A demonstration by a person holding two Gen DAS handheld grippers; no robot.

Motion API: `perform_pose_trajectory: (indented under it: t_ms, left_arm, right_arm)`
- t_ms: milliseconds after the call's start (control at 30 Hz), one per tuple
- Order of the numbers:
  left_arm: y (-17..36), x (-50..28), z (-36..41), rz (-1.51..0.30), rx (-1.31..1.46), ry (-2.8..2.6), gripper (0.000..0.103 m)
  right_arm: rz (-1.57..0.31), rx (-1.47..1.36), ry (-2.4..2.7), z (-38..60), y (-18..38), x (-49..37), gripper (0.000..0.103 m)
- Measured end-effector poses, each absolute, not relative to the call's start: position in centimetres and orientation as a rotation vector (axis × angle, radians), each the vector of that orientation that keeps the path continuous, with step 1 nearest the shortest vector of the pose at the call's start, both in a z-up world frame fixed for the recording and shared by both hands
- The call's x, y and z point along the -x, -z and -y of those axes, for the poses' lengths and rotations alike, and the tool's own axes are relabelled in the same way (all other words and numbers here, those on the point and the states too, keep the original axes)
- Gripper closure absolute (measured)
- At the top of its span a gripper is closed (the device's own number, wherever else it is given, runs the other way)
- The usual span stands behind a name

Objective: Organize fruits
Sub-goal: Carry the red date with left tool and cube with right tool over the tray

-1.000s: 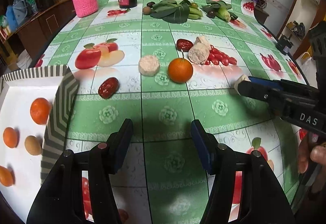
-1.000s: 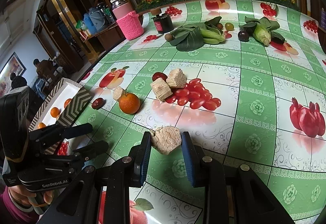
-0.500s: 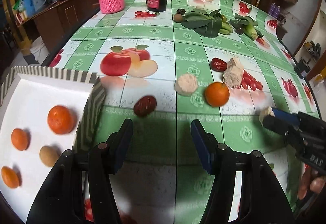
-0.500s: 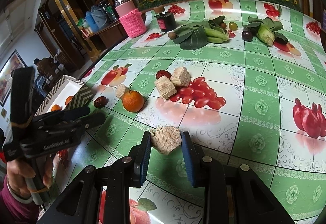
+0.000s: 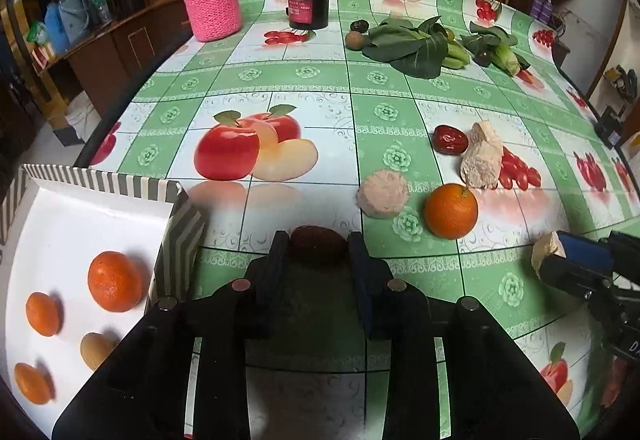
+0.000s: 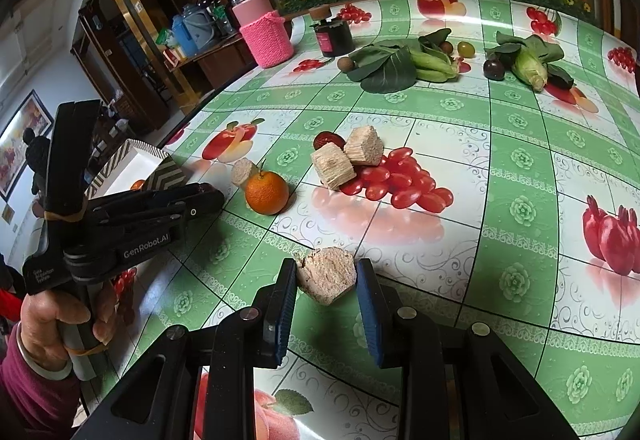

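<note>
- Left gripper (image 5: pixel 318 246): jaws just closed, clamped on a dark red wrinkled date (image 5: pixel 317 244), judged taken for boxing.
- Striped white cardboard box (image 5: pixel 100 183): at nine o'clock of it, small oranges already laid inside.
- Round orange (image 5: pixel 451 210): at two o'clock, left loose.
- Right gripper (image 6: pixel 326 276): narrowed onto a pale tan crumbly chunk (image 6: pixel 326 275), held clear.

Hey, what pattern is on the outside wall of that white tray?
The tray has grey-and-cream chevron stripes on its wall, clearest in the left wrist view.
</note>
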State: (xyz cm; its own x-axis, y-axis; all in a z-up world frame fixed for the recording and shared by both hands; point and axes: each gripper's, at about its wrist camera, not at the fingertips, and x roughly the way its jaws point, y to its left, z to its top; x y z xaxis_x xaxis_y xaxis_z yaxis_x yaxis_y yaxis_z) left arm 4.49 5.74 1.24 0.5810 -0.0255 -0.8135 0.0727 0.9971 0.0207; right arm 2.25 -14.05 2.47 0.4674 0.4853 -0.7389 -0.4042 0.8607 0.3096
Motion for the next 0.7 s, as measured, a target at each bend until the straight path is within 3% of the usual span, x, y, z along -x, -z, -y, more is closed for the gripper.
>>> perform_pose_trajectory:
  t_ms: [400,700]
  left_arm:
    - [-3.5,-0.6,-7.3,-0.932,0.031,0.068,0.075]
    - [-6.5,3.9,-12.9,-0.912,0.098,0.027,0.074]
  right_arm:
    - [-0.902,-0.090,-0.591,12.6,-3.6,-1.2,0.074]
    - [-0.883,-0.045,-0.675,7.6,-5.2,0.5,0.074]
